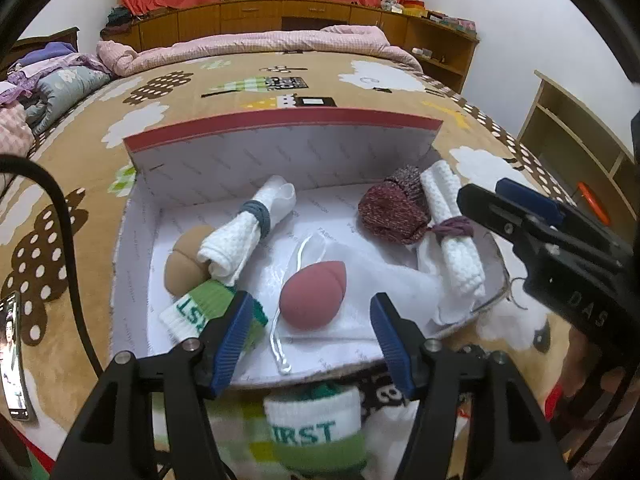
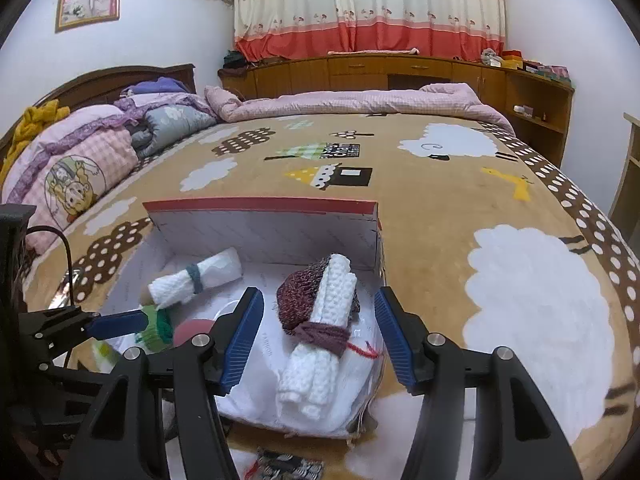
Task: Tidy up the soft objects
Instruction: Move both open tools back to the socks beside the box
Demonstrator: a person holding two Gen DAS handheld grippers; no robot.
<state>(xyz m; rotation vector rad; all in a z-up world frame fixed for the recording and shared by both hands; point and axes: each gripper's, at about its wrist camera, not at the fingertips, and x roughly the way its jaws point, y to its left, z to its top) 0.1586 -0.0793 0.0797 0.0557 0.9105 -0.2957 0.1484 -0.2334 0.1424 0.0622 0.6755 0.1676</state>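
Right, both my grippers hang over the open box on the bed, and neither one grips anything. My left gripper has its blue pads spread apart above the near edge of the box; the pink egg-shaped sponge lies free on the white lining between them, touching neither pad. A white drawstring trails past the sponge toward the near wall. Just by my left finger sits the green and white sock roll, lettering showing, inside the box. Behind it is the tan round sponge, with a rolled white towel banded in grey-blue leaning across it toward the back wall.

My right gripper is likewise released, jaws standing wide on either side of the white knitted roll tied with a purple band. That roll lies lengthwise in the right end of the box, and neither pad presses on it. Tucked against its left side is the maroon speckled knit bundle, touching it.

Outside the box, close under my left gripper, a second green and white sock roll rests on the patterned blanket, a bit blurred. A phone lies on the blanket off to the left with its screen lit.
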